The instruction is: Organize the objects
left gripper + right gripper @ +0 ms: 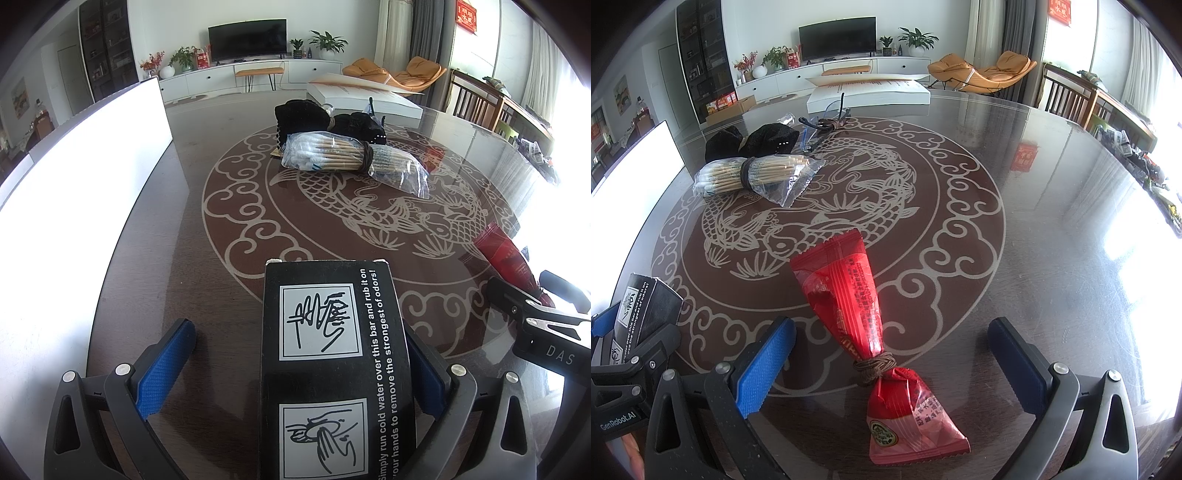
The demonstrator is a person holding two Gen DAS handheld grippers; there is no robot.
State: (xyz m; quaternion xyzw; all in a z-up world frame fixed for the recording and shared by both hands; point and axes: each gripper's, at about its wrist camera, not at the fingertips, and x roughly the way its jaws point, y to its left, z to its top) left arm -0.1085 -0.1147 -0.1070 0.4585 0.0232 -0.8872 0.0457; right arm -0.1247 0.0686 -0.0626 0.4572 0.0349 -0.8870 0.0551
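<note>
The left gripper [295, 365] gapes wide; a black box [334, 373] sits between its fingers, against the right pad, clear of the left. At twelve o'clock lies a cotton swab bundle [332, 153]. The right gripper [892, 363] stands wide open around a tied red packet [857, 310], touching neither pad, on the table [1052, 221].

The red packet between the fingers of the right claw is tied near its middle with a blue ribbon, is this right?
Not quite. The red packet lies between the right claw's open fingers, but its tie is a brown cord, not a blue ribbon. The right wrist view shows it.
</note>
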